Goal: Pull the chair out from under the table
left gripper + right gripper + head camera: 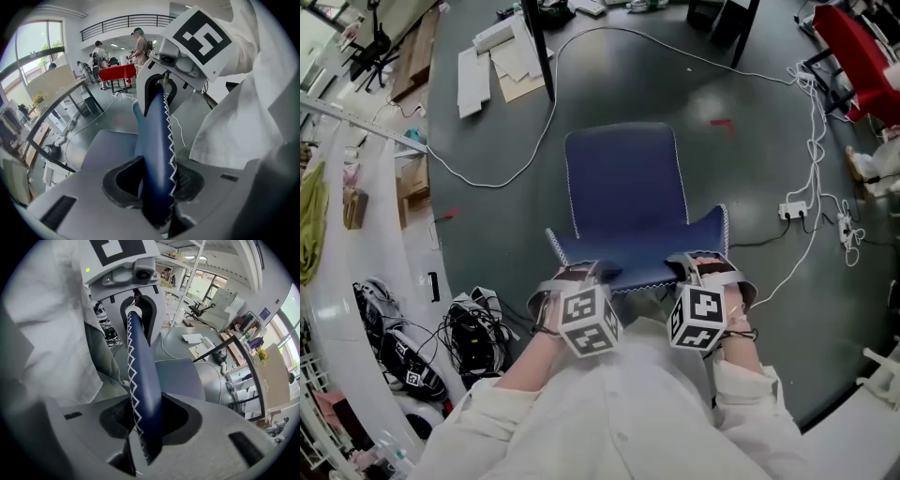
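A dark blue chair [623,183] with white zigzag stitching stands on the grey floor, its seat pointing away from me. My left gripper [578,274] is shut on the left part of the backrest's top edge [623,272]. My right gripper [705,265] is shut on the right part of that edge. In the left gripper view the stitched backrest edge [157,154] runs from between my left gripper's [157,187] jaws to the other gripper [187,51]. The right gripper view shows the same edge [143,394] clamped in my right gripper [145,423].
A black table leg [540,47] stands beyond the chair, with white boards [502,61] on the floor beside it. A white cable [811,159] and a power strip [793,210] lie to the right. A tangle of black gear [469,333] sits at the left.
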`<action>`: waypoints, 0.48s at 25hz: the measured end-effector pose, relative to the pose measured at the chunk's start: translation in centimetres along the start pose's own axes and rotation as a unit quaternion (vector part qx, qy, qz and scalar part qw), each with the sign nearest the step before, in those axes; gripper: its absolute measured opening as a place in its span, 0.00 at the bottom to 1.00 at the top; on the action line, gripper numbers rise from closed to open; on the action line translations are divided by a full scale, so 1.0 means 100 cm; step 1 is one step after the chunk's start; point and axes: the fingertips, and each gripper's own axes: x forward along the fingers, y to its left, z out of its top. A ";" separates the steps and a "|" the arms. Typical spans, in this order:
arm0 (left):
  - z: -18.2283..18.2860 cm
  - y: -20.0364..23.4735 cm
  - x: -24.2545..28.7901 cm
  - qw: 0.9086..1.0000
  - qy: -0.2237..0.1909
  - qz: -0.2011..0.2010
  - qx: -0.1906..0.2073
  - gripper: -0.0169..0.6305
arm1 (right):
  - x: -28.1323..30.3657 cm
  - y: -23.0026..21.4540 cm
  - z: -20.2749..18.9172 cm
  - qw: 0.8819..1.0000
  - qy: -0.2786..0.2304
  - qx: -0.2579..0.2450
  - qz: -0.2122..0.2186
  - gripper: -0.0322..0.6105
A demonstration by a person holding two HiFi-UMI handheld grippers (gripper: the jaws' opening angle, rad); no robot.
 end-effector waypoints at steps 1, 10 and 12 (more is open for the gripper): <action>-0.002 -0.005 -0.001 1.000 0.001 -0.002 0.002 0.21 | -0.001 0.006 0.001 1.000 0.001 0.002 -0.001 0.23; -0.003 -0.057 -0.003 1.000 0.000 -0.015 0.009 0.21 | -0.013 0.056 -0.007 1.000 0.004 0.020 0.003 0.23; -0.004 -0.066 -0.003 1.000 0.001 -0.020 0.010 0.21 | -0.015 0.064 -0.008 1.000 0.005 0.022 0.004 0.23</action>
